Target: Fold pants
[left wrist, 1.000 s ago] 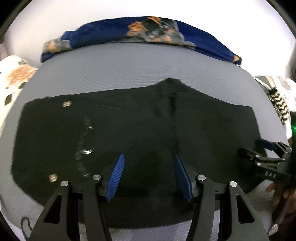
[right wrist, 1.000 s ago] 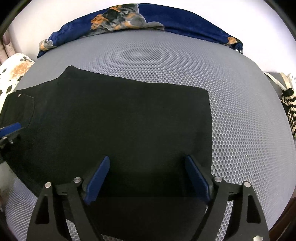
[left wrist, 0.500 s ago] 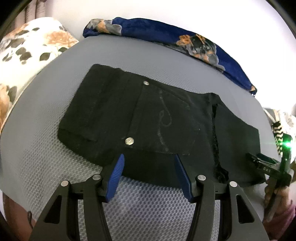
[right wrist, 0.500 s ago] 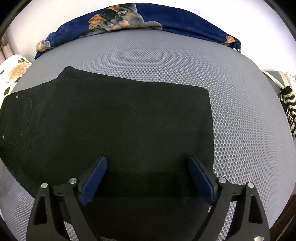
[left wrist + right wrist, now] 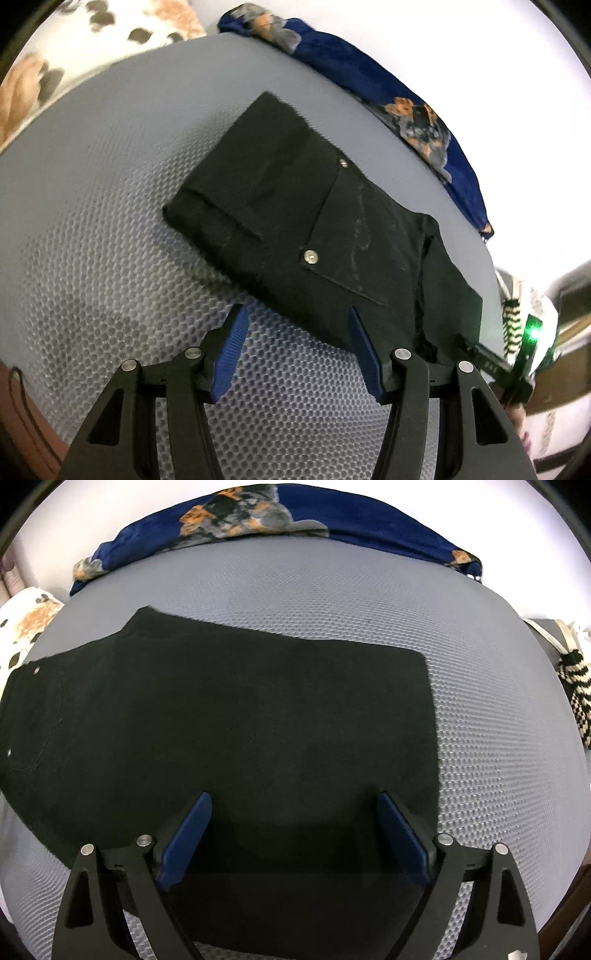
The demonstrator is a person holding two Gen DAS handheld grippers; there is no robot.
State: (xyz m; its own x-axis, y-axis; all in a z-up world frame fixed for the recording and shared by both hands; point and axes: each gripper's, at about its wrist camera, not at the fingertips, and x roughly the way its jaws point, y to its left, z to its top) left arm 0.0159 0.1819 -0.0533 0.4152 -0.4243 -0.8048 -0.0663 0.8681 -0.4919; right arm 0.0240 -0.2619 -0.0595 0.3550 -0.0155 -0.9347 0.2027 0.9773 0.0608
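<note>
Left gripper: I'm holding it half open, empty, over the grey mesh mat.
Pants: lying flat, long axis running left-right, waist left.
Right gripper: jaws just widening, gripping nothing, cloth beneath.

Both fisheye views bow the grey honeycomb-mesh surface into a dome with black corners, and the white wall beyond each tool is blown out. The left view is softly smeared toward its rim, while the folded black denim pants swallow detail. A green lamp flares right of the left tool.
</note>
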